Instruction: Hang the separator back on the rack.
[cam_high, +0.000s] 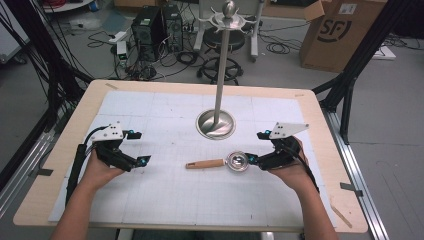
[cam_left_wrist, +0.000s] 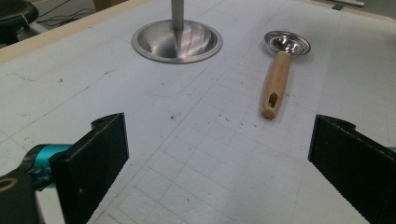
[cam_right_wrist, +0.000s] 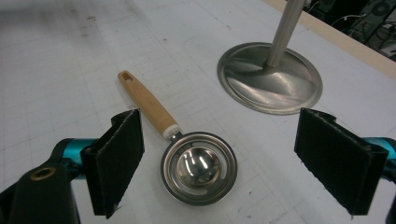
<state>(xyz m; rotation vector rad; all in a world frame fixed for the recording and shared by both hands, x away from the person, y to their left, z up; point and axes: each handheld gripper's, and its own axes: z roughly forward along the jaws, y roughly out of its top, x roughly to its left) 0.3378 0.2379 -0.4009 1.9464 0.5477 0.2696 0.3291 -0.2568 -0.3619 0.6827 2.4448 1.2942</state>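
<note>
Behind spoon (cam_high: 227, 162), steel stand (cam_high: 216, 123).

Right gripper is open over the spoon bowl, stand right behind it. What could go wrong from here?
1. The right gripper straddles the measuring spoon's shallow, smooth metal bowl, not its wooden handle; closing there may let it slip or skid.
2. The stand sits just beyond the spoon, and its tall pole could be clipped on a lift.
3. The left gripper is open and off to the side, so nothing steadies the spoon.

A shiny silver measuring spoon with a tan wooden handle (cam_high: 220, 163) is lying on the white gridded mat (cam_high: 165, 200) covering the pale wooden surface (cam_high: 45, 190); the black tongs (cam_right_wrist: 219, 163) are showing teal accents.
</note>
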